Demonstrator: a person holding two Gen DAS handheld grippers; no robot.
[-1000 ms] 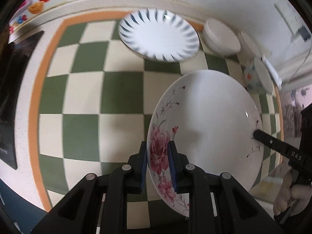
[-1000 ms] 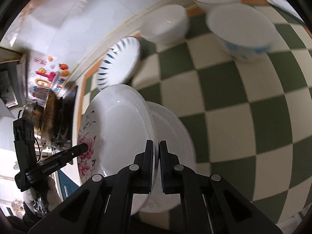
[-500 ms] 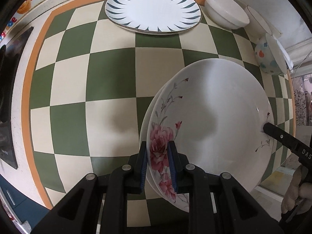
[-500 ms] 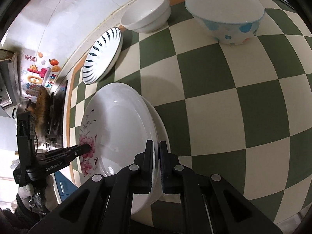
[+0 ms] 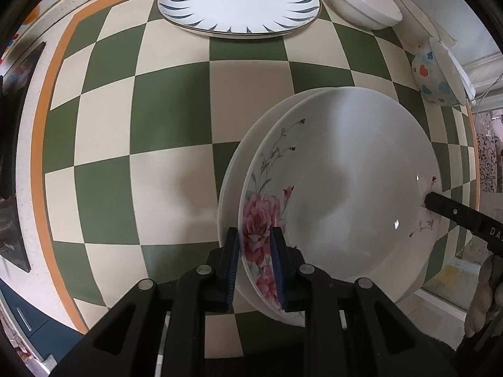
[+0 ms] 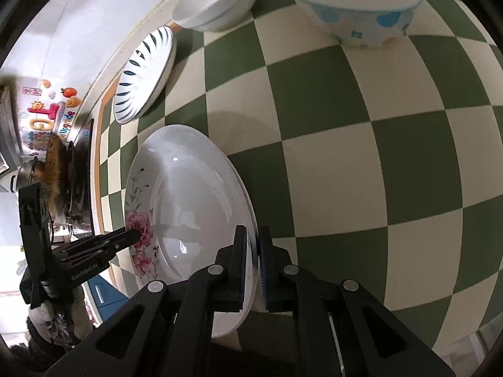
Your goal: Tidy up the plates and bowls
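**Porcelain pair held from both sides above the checked surface**

White glaze and a pink rose mark the floral plate (image 5: 342, 194), gripped at opposite rims: the left gripper (image 5: 255, 257) is clamped over the rose edge, the right gripper (image 6: 251, 264) is closed on the far edge. A plain white plate (image 5: 232, 169) sits directly beneath it, its rim showing past the floral one, so the two look nested. Whether the lower plate rests on the green-and-cream surface (image 5: 169, 119) or is pinched along with the upper one cannot be told. Holding at both rims probably keeps the wide dish level while it settles onto its partner.

Further back stand a blue-petal plate (image 5: 239, 0), a white bowl (image 5: 361, 3) and a heart-patterned bowl (image 5: 435, 78), well apart from the stack.

Readable writing: "GenRobot.AI" on the left gripper's body in the right wrist view; "DA" on the right gripper in the left wrist view.
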